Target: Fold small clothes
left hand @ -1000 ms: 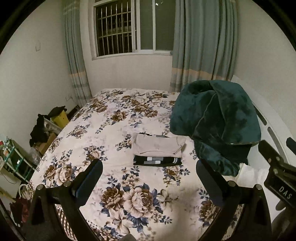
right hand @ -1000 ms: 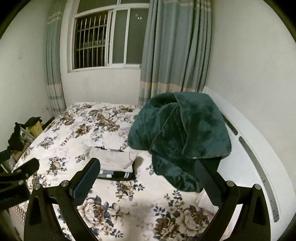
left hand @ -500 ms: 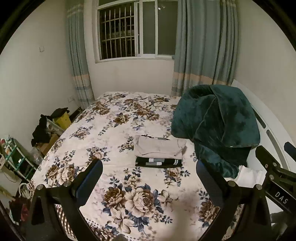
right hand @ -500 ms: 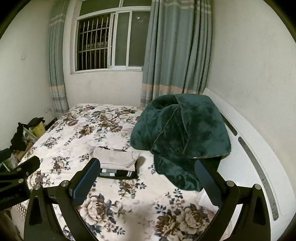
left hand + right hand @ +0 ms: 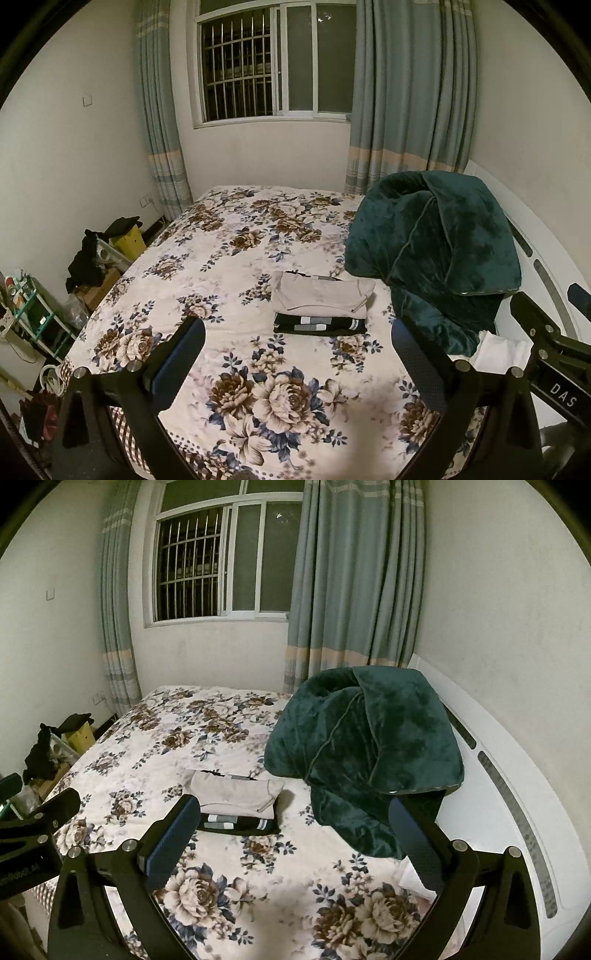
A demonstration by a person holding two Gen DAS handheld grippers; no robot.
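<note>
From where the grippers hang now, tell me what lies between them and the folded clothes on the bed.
Nothing visible. Only bare floral bedspread lies between the open left gripper, the open right gripper and the folded clothes. The green blanket sits to their right, off the path.

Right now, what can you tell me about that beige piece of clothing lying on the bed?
The beige garment is a soft, thin-looking knit top, folded into a flat rectangle with one corner turned over at its right end. It lies on top of a folded black garment with grey and white stripes, whose near edge sticks out below it. Both rest on the floral bedspread, just left of the heaped dark green blanket. Neither gripper touches it.
</note>
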